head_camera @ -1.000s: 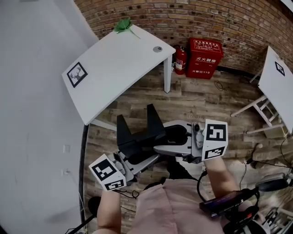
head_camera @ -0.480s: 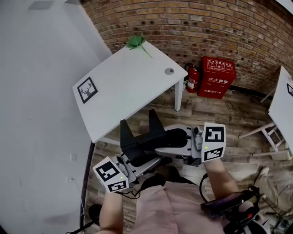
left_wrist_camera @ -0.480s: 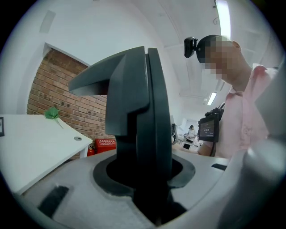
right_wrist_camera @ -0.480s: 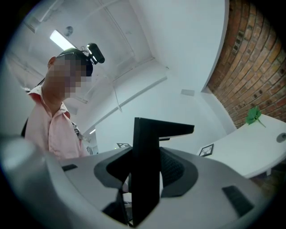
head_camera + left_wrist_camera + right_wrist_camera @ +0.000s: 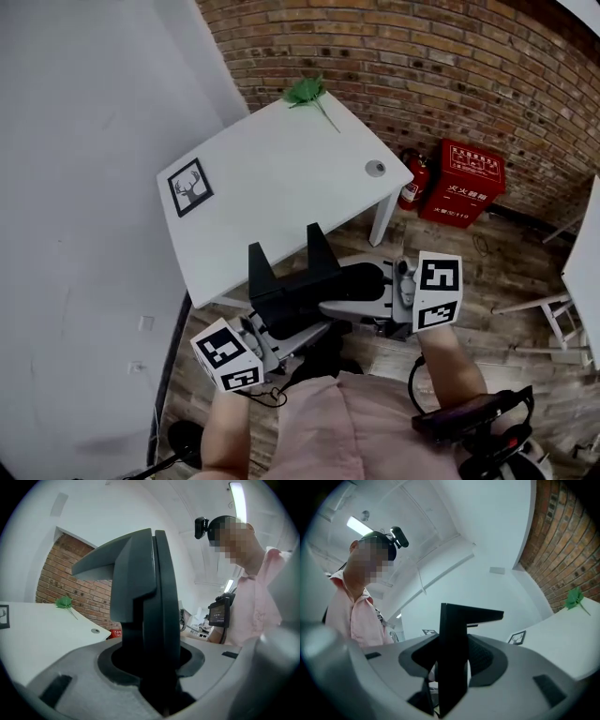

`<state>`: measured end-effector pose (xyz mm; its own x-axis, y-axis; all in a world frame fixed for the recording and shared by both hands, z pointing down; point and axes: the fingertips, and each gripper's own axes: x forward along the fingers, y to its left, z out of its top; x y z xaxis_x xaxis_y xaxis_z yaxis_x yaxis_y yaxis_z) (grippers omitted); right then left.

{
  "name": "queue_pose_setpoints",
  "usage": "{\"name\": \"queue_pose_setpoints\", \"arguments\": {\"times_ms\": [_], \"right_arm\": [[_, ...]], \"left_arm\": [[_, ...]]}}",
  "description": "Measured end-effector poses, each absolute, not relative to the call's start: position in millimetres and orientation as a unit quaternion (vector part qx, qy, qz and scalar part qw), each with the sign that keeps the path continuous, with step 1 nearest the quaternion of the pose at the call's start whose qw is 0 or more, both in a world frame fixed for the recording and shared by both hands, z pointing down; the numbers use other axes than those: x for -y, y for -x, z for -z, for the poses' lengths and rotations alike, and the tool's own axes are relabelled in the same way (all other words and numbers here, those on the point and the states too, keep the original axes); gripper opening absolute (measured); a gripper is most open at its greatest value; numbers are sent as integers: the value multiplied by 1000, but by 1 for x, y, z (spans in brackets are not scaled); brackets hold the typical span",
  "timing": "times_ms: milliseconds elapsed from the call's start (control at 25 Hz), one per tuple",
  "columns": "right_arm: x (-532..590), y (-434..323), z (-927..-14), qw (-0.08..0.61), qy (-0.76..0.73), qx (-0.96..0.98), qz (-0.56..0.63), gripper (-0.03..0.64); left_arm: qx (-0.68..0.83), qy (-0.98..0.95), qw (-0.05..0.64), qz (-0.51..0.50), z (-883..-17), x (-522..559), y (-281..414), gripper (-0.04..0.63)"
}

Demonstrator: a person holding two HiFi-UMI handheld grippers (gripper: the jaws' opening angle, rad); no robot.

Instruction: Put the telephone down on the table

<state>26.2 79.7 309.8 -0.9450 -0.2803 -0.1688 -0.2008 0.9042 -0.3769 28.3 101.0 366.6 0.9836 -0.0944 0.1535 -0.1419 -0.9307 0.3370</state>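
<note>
While both grippers are clamping it, the black telephone [image 5: 286, 289] is hanging in the air in front of the white table [image 5: 281, 178], not resting on it.
Left gripper [image 5: 295, 333] is gripping the telephone from the lower left, with its grey jaws pressing on the dark body. Right gripper [image 5: 342, 300] is gripping it from the right, with its jaws closed on a thin black edge. In the head view the telephone's two upright prongs are overlapping the table's near edge, and wooden floor is showing below it. A deer picture [image 5: 190, 187] is lying on the table's left part, and a green plant [image 5: 305, 91] is sitting at its far corner by the brick wall [image 5: 450, 66]. A red box [image 5: 464, 183] and a fire extinguisher [image 5: 412, 181] are standing on the floor against that wall. The person's pink shirt [image 5: 347, 427] is filling the bottom of the head view.
</note>
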Motion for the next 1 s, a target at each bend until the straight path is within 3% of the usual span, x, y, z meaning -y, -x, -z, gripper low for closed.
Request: {"name": "queue_pose_setpoints", "arguments": {"times_ms": [560,1000], "right_arm": [[115,11,-321,112,109,-968,195,176],[177,23,-295,101,111,-975,165,177]], "left_arm": [[77,-975,197,-64,-377,91,8,169],[75,-982,171,-40,-354,157,18,170]]}}
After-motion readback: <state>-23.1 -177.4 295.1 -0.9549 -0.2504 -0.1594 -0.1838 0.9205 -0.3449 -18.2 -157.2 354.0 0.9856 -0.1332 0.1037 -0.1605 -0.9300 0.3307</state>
